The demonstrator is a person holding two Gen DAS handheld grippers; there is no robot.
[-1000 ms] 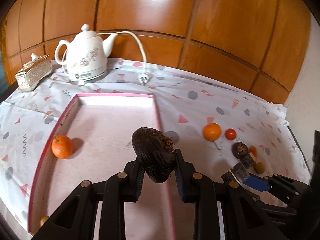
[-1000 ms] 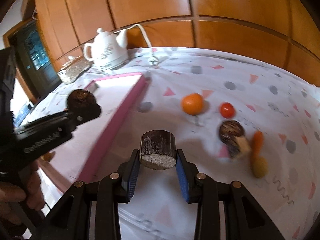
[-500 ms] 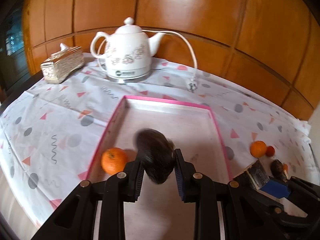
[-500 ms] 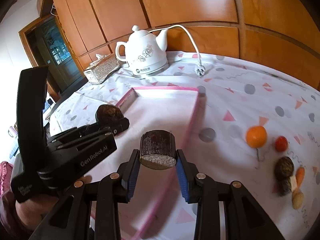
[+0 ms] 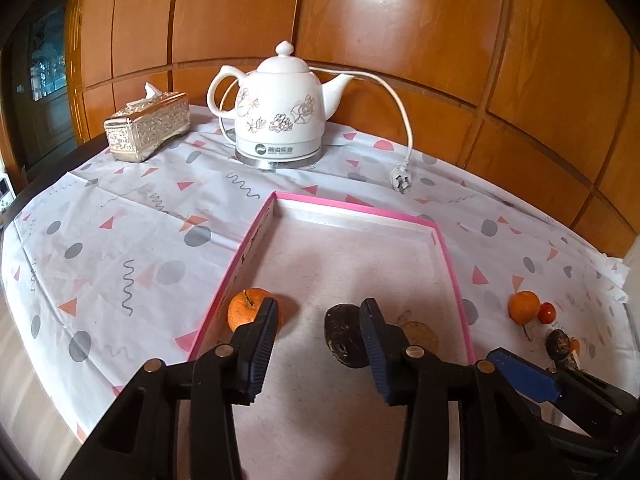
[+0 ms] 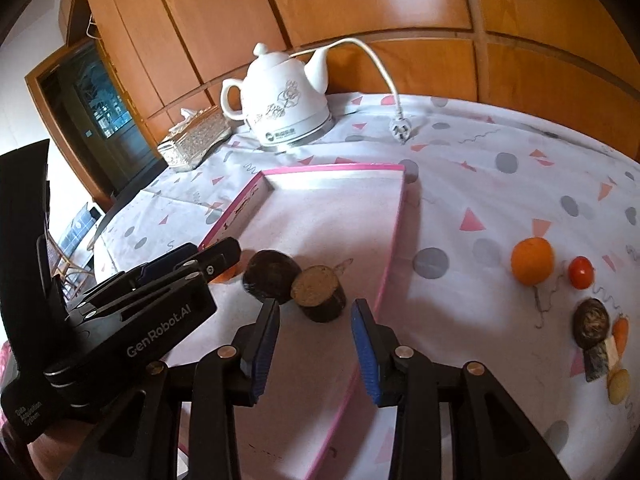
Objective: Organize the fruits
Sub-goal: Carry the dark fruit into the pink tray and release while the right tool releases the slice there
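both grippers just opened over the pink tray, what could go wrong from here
The cut dark fruit lies right beside the round dark fruit, close before the right gripper; pulling back carelessly might nudge them. The left gripper has one finger against the round dark fruit, so that fruit may roll toward the orange.

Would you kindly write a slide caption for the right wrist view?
Right gripper open above the pink tray, two dark fruits released inside; orange and tomato remain on the tablecloth.

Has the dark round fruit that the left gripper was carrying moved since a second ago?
Yes. The dark round fruit has left the now open left gripper and lies in the pink tray, right of the orange.
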